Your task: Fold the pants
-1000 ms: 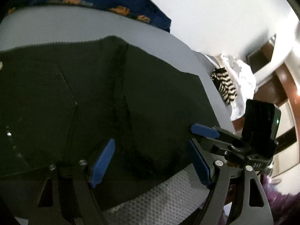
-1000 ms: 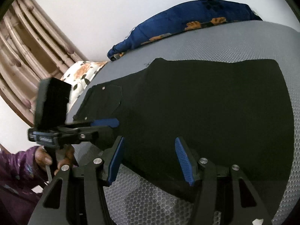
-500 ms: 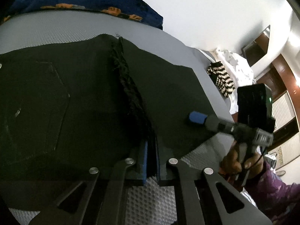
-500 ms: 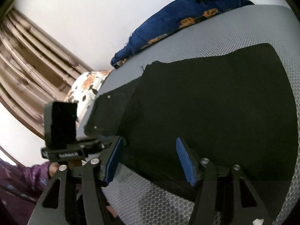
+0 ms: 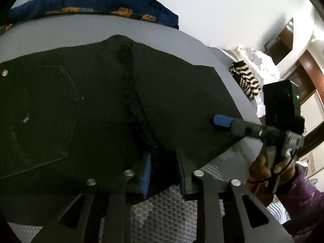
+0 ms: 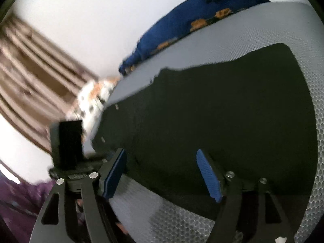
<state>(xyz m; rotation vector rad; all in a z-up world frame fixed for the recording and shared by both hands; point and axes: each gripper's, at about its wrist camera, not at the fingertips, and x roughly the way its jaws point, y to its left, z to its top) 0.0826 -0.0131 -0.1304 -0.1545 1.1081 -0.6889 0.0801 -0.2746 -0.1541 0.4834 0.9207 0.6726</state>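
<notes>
The left gripper (image 5: 163,172) is seen with its blue-padded fingers (image 5: 146,174) drawn close together, a bunched fold of the black pants (image 5: 91,109) pinched between them at the near hem. The right gripper (image 6: 162,174) is held with its fingers (image 6: 208,175) spread wide, nothing being grasped, over the near edge of the same garment. The pants are laid flat on a grey mesh-textured mattress (image 6: 253,34), a back pocket (image 5: 46,109) being visible. Beyond them, a blue floral pillow (image 5: 97,2) is set against the white wall (image 5: 222,6). A striped cloth (image 5: 246,81) is seen off to the side.
</notes>
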